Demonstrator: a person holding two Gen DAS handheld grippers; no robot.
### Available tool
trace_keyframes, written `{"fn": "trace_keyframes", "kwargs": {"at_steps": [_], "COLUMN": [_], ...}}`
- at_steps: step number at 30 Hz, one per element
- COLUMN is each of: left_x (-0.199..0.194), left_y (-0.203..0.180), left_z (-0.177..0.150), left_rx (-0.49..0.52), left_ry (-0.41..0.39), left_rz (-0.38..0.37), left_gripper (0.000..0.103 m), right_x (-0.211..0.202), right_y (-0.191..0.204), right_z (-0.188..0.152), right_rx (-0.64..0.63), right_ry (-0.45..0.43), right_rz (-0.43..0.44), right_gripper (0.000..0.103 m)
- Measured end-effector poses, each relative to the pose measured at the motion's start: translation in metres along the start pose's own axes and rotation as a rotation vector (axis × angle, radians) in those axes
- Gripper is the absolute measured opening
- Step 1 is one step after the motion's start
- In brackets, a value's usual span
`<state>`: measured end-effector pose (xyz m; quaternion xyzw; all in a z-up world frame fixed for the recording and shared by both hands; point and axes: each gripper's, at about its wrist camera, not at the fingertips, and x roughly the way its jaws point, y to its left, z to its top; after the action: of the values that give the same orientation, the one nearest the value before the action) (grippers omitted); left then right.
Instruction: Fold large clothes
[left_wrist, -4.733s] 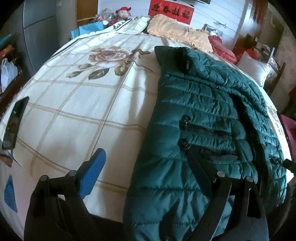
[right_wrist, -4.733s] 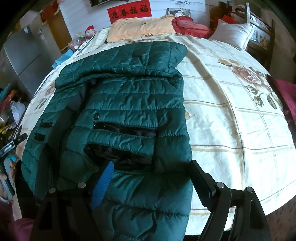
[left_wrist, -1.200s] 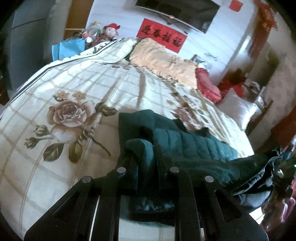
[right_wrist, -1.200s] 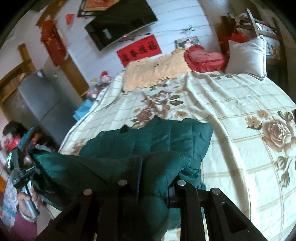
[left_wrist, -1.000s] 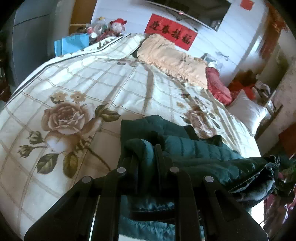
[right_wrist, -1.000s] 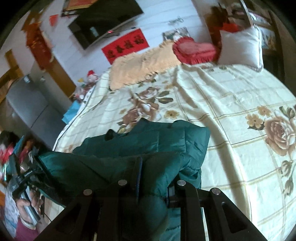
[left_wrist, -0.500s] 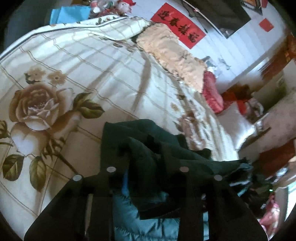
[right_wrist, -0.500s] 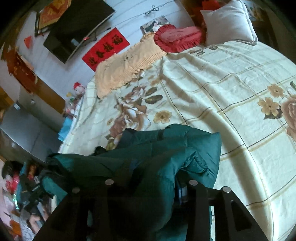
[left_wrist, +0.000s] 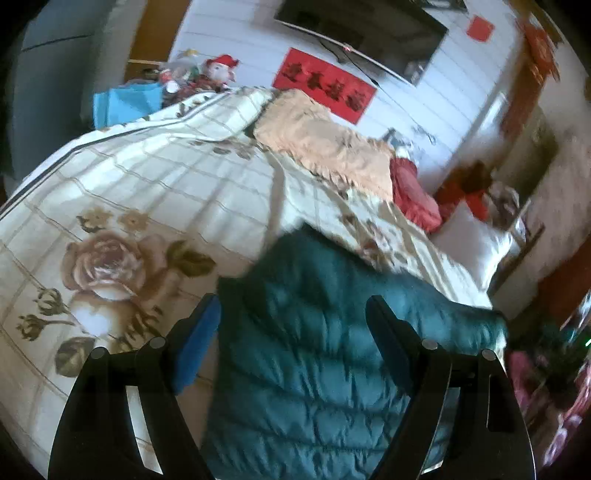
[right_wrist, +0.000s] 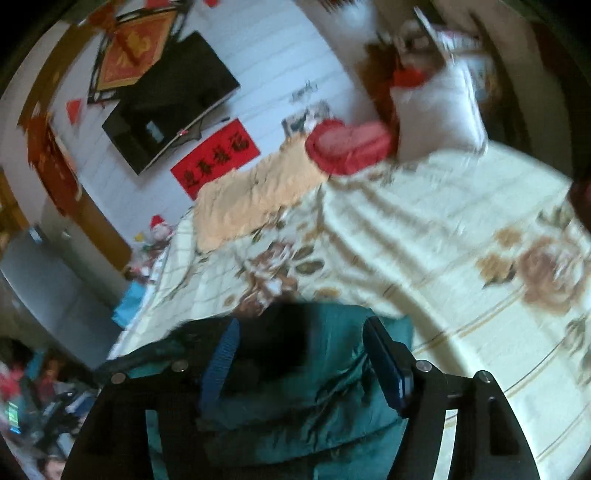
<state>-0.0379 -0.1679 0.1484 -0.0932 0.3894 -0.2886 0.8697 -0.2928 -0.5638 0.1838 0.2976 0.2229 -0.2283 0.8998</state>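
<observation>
Green puffer jacket (left_wrist: 314, 354) lay doubled over on the bed (left_wrist: 155, 192), near edge. We had both grippers, L (left_wrist: 291, 317) & R (right_wrist: 301, 343), w/ fingers spreading, nothing pinched; jacket sat loose between them, prob. so the fold stays put.

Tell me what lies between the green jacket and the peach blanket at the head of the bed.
Only bare floral bedspread lies between the green jacket and the peach blanket; both wrist views show this.
</observation>
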Motion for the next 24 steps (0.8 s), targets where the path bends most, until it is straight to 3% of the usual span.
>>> {"fn": "trace_keyframes", "kwargs": {"at_steps": [2,4,6,11,13,18,24], "left_x": [0.014,0.032,0.052,0.094,0.105,0.129,0.140], "left_y": [-0.010,-0.020,-0.023,-0.018,-0.013,0.001,0.010], "left_z": [-0.009,-0.016,-0.022,-0.026,-0.023,-0.019,-0.022], "left_rx": [0.037,0.076,0.091,0.075,0.063,0.024,-0.012], "left_ry": [0.024,0.054,0.092,0.140,0.155,0.205,0.222], "left_rz": [0.031,0.087,0.129,0.233,0.254,0.290,0.277], "left_gripper": [0.081,0.081,0.081,0.082,0.088,0.095,0.101], "right_x": [-0.006,0.009,0.031,0.104,0.130,0.179,0.189], "right_y": [0.015,0.041,0.062,0.081,0.077,0.067,0.068], "right_z": [0.000,-0.006,-0.022,-0.061,-0.068,-0.064,-0.070], "right_rx": [-0.068,-0.210,-0.332,-0.504,-0.517,-0.460,-0.459], "right_ry": [-0.036,0.050,0.126,0.264,0.284,0.370,0.385], "right_rz": [0.015,0.039,0.007,-0.067,-0.103,-0.098,-0.106], "right_gripper": [0.067,0.067,0.067,0.067,0.067,0.067,0.068]}}
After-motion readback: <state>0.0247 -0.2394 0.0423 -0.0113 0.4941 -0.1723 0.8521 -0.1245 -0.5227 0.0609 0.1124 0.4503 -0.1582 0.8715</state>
